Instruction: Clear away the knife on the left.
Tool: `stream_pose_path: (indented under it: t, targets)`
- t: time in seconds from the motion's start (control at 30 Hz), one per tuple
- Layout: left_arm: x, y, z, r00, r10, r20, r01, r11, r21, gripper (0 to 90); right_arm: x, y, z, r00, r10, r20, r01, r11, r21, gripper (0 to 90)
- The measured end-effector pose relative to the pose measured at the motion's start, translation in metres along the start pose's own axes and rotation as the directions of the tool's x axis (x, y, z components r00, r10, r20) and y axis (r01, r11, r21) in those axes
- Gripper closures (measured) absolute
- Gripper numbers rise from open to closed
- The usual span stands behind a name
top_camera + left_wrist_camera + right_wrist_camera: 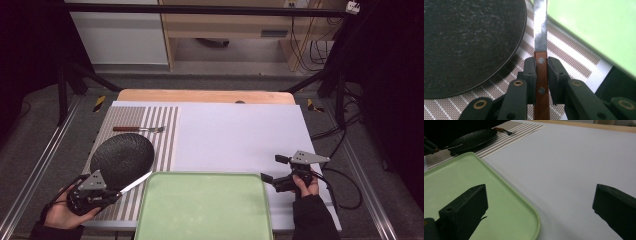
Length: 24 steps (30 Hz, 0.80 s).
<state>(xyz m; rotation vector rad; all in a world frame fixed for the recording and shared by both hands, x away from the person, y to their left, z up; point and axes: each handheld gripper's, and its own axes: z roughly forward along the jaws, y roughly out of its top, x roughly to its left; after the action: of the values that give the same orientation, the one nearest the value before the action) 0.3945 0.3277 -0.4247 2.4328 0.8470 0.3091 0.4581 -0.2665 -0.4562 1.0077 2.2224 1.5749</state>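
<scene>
High view puts the left gripper (112,192) at lower left, jaws clenched on the wooden handle of a knife (136,182), blade angled toward the green tray (205,207), probably for loading, while the right gripper (272,169) waits released at right.

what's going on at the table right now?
A person works two handheld grippers. The left gripper is shut on the wooden handle of a knife, with the blade pointing between the black plate on the striped placemat and the green tray. The right gripper hangs open and empty by the tray's right edge. A fork lies on the placemat beyond the plate.
</scene>
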Motion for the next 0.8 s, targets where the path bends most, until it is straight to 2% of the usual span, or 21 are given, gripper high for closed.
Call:
stream_pose_path:
  t: [0.23,0.37,0.6,0.8]
  targets:
    - [-0.009,0.011,0.003,0.9996,-0.012,-0.025,0.011,0.9995,-0.028,77.1,0.000,0.000,0.000,1.0000,-0.001,0.000,0.001,1.000,-0.001,0.3]
    - [-0.014,0.017,0.004,0.9998,-0.017,-0.013,0.017,0.9987,-0.049,77.1,0.000,0.000,0.000,1.0000,-0.001,0.000,0.001,1.000,0.000,0.3]
    - [-0.023,0.026,0.006,0.9987,-0.045,-0.024,0.043,0.9967,-0.069,77.1,0.000,0.000,0.000,1.0000,-0.001,0.000,0.001,1.000,0.000,0.3]
    - [-0.035,0.035,0.009,0.9992,-0.037,-0.013,0.036,0.9939,-0.105,77.1,0.000,0.000,0.000,1.0000,-0.001,-0.001,0.001,1.000,-0.001,0.3]
